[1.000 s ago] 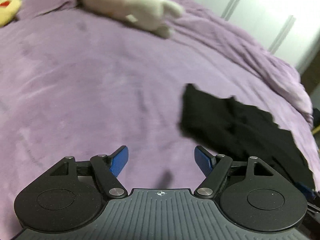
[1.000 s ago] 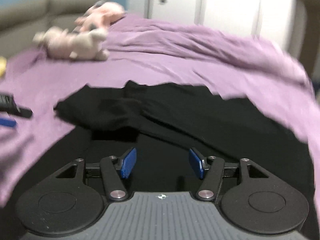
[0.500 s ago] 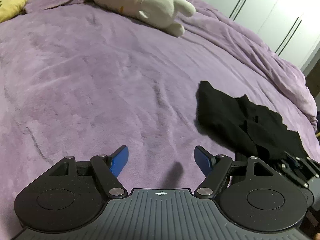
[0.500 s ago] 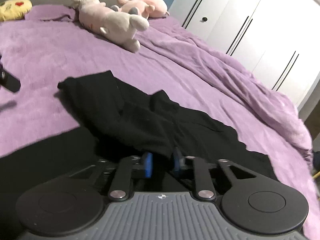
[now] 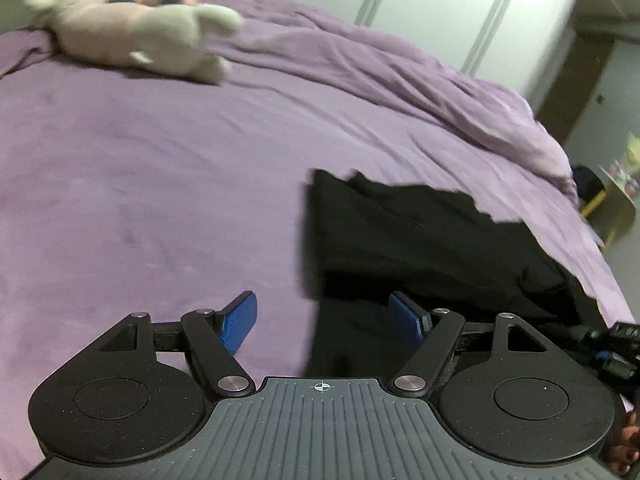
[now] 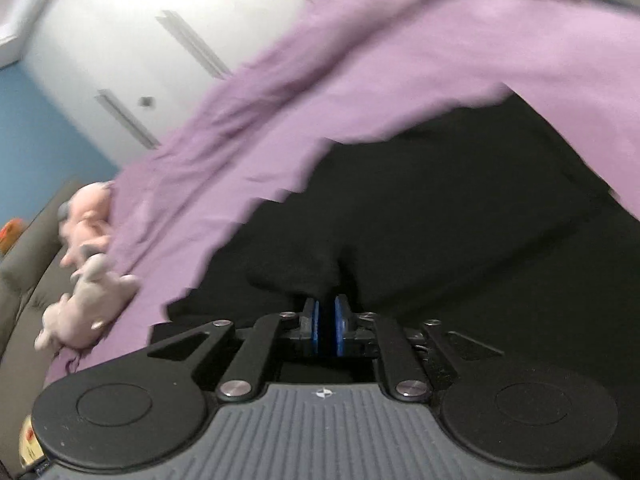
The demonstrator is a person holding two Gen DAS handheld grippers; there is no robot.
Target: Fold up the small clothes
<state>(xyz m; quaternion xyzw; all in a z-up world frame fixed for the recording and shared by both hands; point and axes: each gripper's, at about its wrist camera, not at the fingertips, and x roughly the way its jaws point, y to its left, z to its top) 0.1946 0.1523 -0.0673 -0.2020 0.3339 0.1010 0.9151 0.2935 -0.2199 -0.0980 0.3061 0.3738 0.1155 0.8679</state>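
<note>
Fingers (image 6: 316, 322) of the rolled right gripper (image 6: 326, 322) pinch the black garment (image 6: 440, 220).

A matt purple blanket (image 5: 168, 152) of soft, slightly fuzzy cloth covers the bed, creased into folds towards the far side. On it lies a black garment (image 5: 420, 232), a dull, light-absorbing cloth with no sheen. Two plush toys (image 5: 136, 36) look like soft, fluffy fabric. The left gripper (image 5: 322, 320) has a matt, finely speckled black plastic body, a ribbed grey plastic base, shiny round metal pins and blue textured pads (image 5: 239, 322). The right gripper (image 6: 326, 326) looks the same. The cupboard doors (image 6: 132, 40) are smooth and white.
</note>
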